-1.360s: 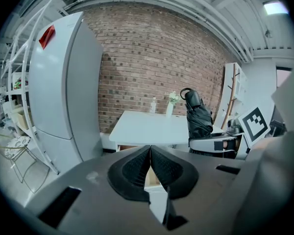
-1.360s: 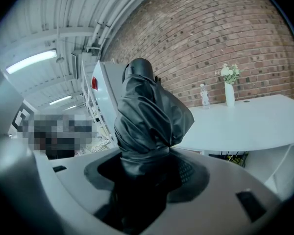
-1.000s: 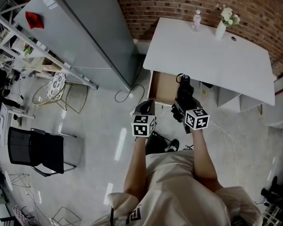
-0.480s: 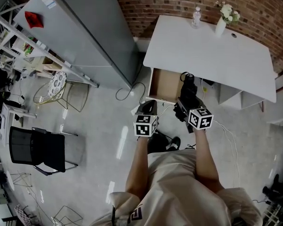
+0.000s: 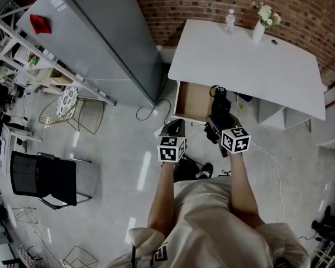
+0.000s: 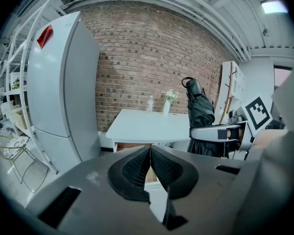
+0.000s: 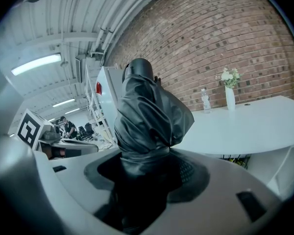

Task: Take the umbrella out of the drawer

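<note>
**Right gripper** [image 7: 147,173]: The fingers are closed on the folded black umbrella [image 7: 148,112]. It is clamped around its lower-middle section. Above the fingers, the bunched canopy rises to a rounded end cap. Below the fingers, the rest of the umbrella drops out of sight.

**Orientation of the umbrella:** The long axis crosses the fingers and does not run along them. In the left gripper view the umbrella [image 6: 200,116] is seen close to upright, with the capped end and its strap loop pointing up. Its lower end is hidden behind the body of the left gripper.

**Position:** In the head view the umbrella [image 5: 218,100] is seen just beyond the fingers of the right gripper [image 5: 216,119]. It overlaps the right-hand edge of the open drawer [image 5: 193,101]. Whether its lower end is clear of the drawer cannot be told.

**Left gripper** [image 6: 150,153]: The fingers are pressed together at the tips, and nothing is held between them. In the head view, the left gripper [image 5: 175,124] is seen beside the right gripper, near the front of the drawer.

**Surroundings:** Beyond both sets of fingers stands the white desk [image 5: 251,66]. A bottle [image 5: 229,22] and a vase [image 5: 259,31] are placed at its far edge against the brick wall.
</note>
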